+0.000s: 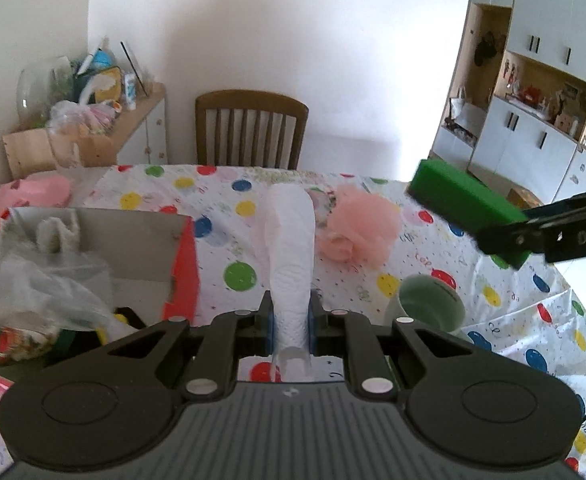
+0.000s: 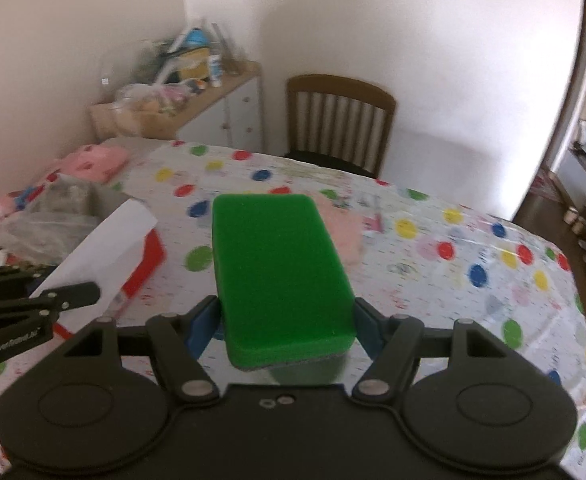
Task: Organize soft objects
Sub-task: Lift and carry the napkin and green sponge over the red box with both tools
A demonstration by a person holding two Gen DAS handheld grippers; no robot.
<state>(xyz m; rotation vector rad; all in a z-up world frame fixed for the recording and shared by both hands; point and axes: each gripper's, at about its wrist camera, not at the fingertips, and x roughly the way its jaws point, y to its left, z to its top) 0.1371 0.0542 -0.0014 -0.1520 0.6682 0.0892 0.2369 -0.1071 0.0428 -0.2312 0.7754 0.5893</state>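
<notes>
The green sponge [image 2: 281, 276], clamped in the right gripper [image 2: 287, 320], hides most of the pink puff [image 1: 359, 230] mid-frame; the left gripper [image 1: 291, 316] pinches a white towel [image 1: 291, 240] beside a box [image 1: 93, 248] at left.

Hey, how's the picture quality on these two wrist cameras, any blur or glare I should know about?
Left wrist view: mostly sharp, white paper towel crisp in the left gripper, wall washed out bright, cabinets bent by fisheye. Right wrist view: softer, motion-smeared tablecloth, green sponge in the right gripper fairly clear.

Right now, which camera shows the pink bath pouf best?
The left wrist view: the pink bath pouf lies in plain sight on the spotted tablecloth. In the right wrist view the green sponge covers most of it, leaving a blurred pink edge.
</notes>
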